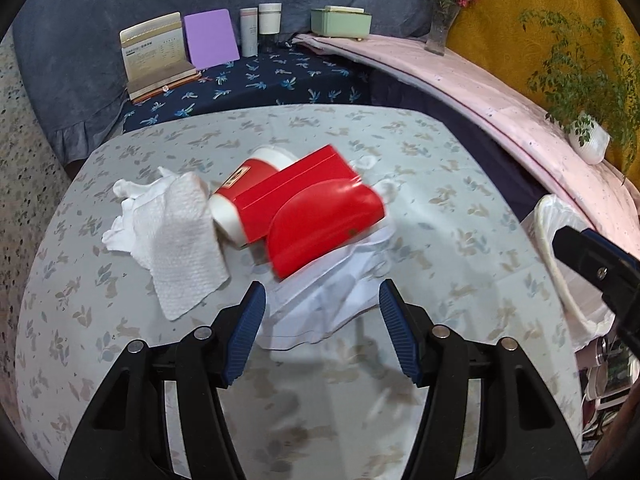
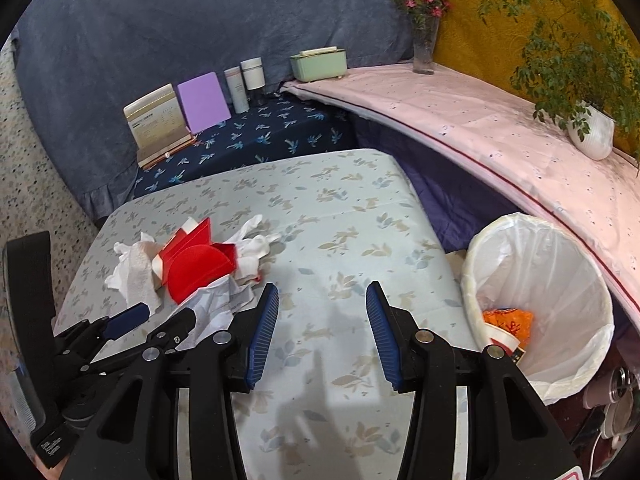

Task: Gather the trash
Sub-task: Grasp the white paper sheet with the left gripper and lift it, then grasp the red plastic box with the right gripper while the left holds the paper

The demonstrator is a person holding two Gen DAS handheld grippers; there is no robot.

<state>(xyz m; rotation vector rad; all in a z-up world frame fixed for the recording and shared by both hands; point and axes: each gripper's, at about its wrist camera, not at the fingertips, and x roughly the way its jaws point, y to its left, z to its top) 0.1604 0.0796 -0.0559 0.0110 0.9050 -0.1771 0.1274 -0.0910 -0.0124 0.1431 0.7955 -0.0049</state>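
Note:
A pile of trash lies on the floral table (image 1: 460, 208): a red carton (image 1: 320, 208) on a red-and-white paper cup (image 1: 240, 184), a white paper towel (image 1: 176, 232) to its left and crumpled white paper (image 1: 320, 304) in front. My left gripper (image 1: 322, 336) is open, its jaws either side of the crumpled paper's near edge. My right gripper (image 2: 322, 332) is open and empty over bare tablecloth (image 2: 340, 208), right of the pile (image 2: 196, 268). The left gripper (image 2: 152, 320) shows at the right wrist view's lower left. The white-lined bin (image 2: 560, 264) holds orange trash (image 2: 508, 320).
A dark blue side table (image 1: 260, 80) behind holds a card stand, a purple card and two bottles. A pink-covered shelf (image 2: 480, 120) at the right carries a green box, a flower vase and a potted plant. The bin stands off the table's right edge.

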